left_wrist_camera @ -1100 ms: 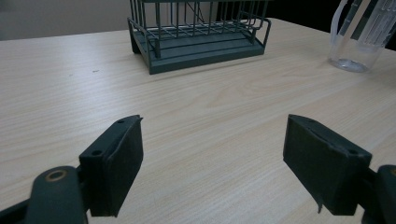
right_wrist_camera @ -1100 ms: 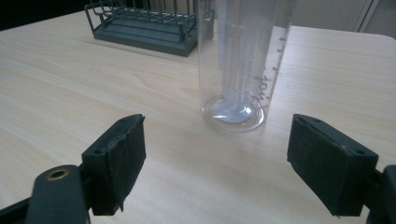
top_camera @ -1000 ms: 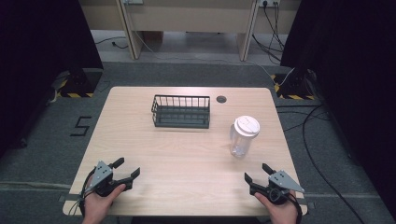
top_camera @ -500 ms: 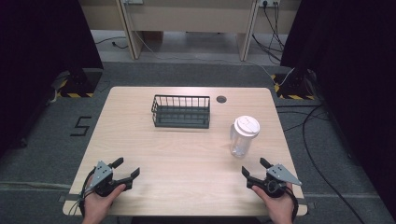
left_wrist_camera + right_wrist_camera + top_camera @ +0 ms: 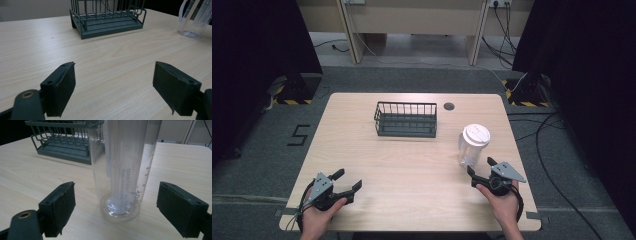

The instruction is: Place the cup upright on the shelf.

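The right hand-held gripper (image 5: 481, 168) is edging forward from the near right corner of the bench (image 5: 362, 150), jaws spread wide with nothing between them, and it is now sitting just short of the clear plastic pitcher (image 5: 472, 147). A second ago it was farther back and more to the right. In the right gripper view the pitcher's base (image 5: 120, 207) is standing centred between the two pads, which are not touching it, so a grasp looks to be coming. The left hand-held gripper (image 5: 346, 181) is resting released at the near left, unmoved. The dark wire basket (image 5: 406, 119) is standing well apart, toward the far side.
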The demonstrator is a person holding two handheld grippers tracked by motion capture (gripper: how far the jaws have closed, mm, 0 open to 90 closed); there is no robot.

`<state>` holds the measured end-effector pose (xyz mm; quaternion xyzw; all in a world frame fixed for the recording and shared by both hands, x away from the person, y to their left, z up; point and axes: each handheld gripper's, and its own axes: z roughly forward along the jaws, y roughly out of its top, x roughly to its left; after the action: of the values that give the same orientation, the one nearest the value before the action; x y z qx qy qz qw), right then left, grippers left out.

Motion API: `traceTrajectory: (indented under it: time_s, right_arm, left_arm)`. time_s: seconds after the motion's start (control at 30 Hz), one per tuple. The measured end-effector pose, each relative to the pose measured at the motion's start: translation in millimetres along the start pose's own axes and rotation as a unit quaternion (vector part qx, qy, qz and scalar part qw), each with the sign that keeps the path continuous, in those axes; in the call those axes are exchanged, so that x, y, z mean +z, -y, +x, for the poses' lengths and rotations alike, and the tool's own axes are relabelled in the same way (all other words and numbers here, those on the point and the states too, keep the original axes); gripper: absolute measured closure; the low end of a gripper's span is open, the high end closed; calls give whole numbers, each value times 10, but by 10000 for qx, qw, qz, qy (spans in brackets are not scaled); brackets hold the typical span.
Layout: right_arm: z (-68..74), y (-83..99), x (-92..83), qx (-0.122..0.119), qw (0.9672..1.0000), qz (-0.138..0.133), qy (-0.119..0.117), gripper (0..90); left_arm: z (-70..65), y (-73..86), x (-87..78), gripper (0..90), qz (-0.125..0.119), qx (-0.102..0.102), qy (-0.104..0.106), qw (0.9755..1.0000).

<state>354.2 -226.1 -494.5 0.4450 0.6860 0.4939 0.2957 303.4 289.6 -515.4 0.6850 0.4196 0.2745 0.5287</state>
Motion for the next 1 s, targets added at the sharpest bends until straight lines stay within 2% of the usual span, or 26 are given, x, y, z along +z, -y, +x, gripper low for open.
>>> traceTrajectory:
  time_s: [0.23, 0.43, 0.87, 1.0]
  right_arm:
    - [-15, -62, 179, -26, 10000, 29, 10, 155]
    - [-41, -86, 346, -133, 9999, 45, 22, 148]
    - [-84, -78, 553, -110, 9999, 52, 15, 141]
    - [-81, -88, 584, -125, 9999, -20, -12, 172]
  left_arm:
    - [-1, -4, 2, 180, -9, 20, 9, 10000]
    - [9, -11, -11, 184, -71, 20, -63, 10000]
    - [7, -15, -11, 188, -78, 37, -63, 9999]
    - [5, -14, -9, 190, -77, 9, -32, 10000]
